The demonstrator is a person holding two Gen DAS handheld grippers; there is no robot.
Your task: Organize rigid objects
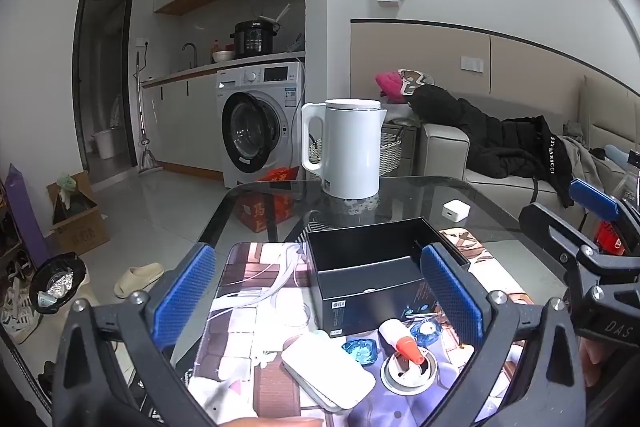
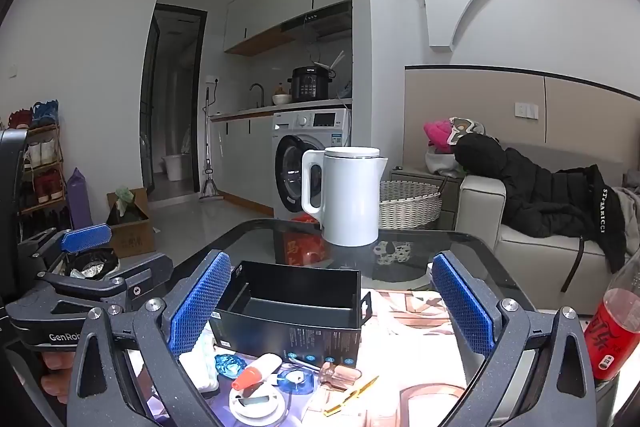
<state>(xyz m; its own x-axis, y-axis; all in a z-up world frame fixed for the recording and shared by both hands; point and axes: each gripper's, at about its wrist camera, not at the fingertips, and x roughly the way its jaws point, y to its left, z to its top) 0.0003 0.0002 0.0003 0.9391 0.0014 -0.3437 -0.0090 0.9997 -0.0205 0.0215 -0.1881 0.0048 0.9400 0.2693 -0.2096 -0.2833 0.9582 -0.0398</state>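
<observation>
Clutter's the risk here imo: small hard stuff sits bunched just in front of the black box [image 1: 372, 275], so either gripper could knock a neighbour off the glass table [image 1: 460, 199]. Left gripper [image 1: 320, 291] spread wide, holding nothing. Left of the box's front: smooth white case [image 1: 326, 373], then glassy blue pieces [image 1: 360, 349], red-capped tube [image 2: 256, 371]. Right gripper [image 2: 332, 311] also spread, empty.
</observation>
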